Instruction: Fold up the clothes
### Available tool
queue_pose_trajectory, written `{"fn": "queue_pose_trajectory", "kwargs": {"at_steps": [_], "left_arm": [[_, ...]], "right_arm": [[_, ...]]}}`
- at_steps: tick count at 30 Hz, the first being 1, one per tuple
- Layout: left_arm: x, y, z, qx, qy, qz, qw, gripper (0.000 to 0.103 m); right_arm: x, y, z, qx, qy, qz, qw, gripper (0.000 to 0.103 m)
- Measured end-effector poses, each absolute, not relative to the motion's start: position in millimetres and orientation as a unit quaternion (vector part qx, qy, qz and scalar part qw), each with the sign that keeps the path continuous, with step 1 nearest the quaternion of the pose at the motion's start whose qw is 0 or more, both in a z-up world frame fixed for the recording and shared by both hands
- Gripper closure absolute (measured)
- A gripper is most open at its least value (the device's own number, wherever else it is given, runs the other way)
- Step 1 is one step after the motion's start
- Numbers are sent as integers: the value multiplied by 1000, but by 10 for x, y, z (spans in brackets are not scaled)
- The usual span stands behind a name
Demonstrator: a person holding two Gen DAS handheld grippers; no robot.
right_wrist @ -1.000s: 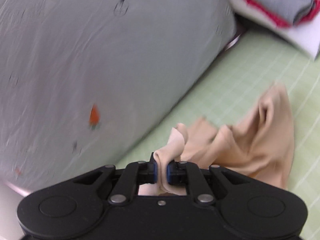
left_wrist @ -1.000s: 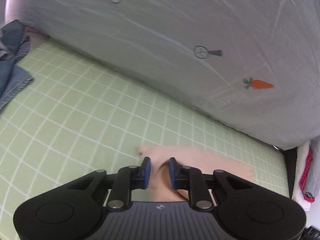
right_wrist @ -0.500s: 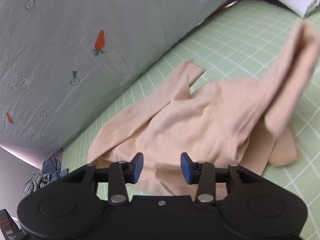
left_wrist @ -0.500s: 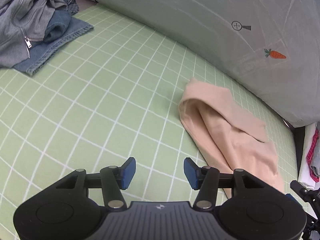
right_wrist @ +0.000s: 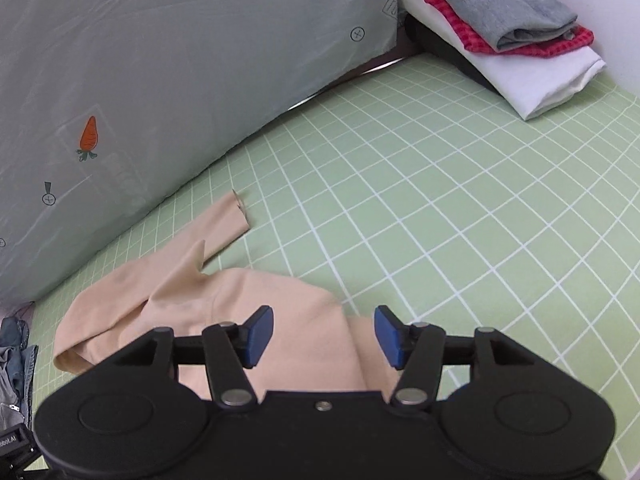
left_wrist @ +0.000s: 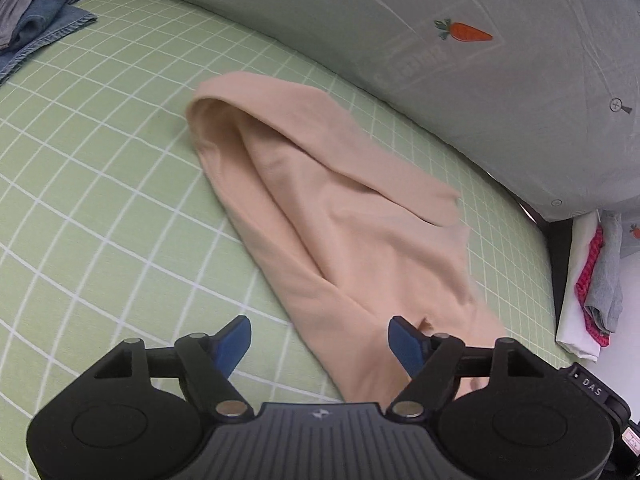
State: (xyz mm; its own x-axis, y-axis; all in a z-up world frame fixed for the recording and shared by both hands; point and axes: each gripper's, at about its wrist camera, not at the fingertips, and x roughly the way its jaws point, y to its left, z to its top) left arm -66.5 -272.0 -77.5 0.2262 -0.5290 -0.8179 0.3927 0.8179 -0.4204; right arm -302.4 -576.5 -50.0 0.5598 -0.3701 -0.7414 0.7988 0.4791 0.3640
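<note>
The beige garment (left_wrist: 320, 216) is laid crumpled on the bed (left_wrist: 100, 168); its long axis runs diagonally from between the spread left fingers (left_wrist: 236, 340). The right fingers (right_wrist: 260, 332) are likewise spread, nothing gripped.

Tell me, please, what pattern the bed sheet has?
Light green sheet with a white grid, clearest in the right wrist view.

One beige garment (left_wrist: 320, 216) lies on the green checked bed (left_wrist: 100, 200). Two grippers: the left gripper (left_wrist: 320, 340) and the right gripper (right_wrist: 324, 334), each with two blue pads. One grey pillow (right_wrist: 180, 80). One stack of three folded clothes (right_wrist: 516, 36) at 1 o'clock. One unfolded heap (left_wrist: 36, 28) at 10 o'clock.
</note>
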Motion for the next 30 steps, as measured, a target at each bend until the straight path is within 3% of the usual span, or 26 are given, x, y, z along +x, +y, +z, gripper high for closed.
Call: {"fn": "queue_pose_trajectory", "kwargs": {"at_steps": [9,11,14,16,17,20,30], "left_arm": [[-1065,-3182,-822,-51,547,-284,786,25],[-1074,-3215,-865,-47,554,-268,787,33],[-1087,-3257,-936,-36,564,-263,782,63],[-1095,-3293,-978,-22,569,-259,780,91],[-1096,-3284,-982,-17,567,-254,783,95],[-1088,-3211,-968,-14,560,-233,795,99],[-1045,-2264,-758,-19,506,-66,860,99]], "right_arm": [[-2809,-5946,-727,341,347,-277,829,42],[-2753,-5990,-717,329,347,-263,838,36],[-2639,-6072,-731,316,350,-232,851,34],[-2540,-6137,-775,319,359,-200,854,48],[-2482,-6181,-806,327,368,-177,852,67],[-2383,-6300,-789,323,371,-149,858,97],[-2188,-7446,-64,277,244,-268,890,97]]}}
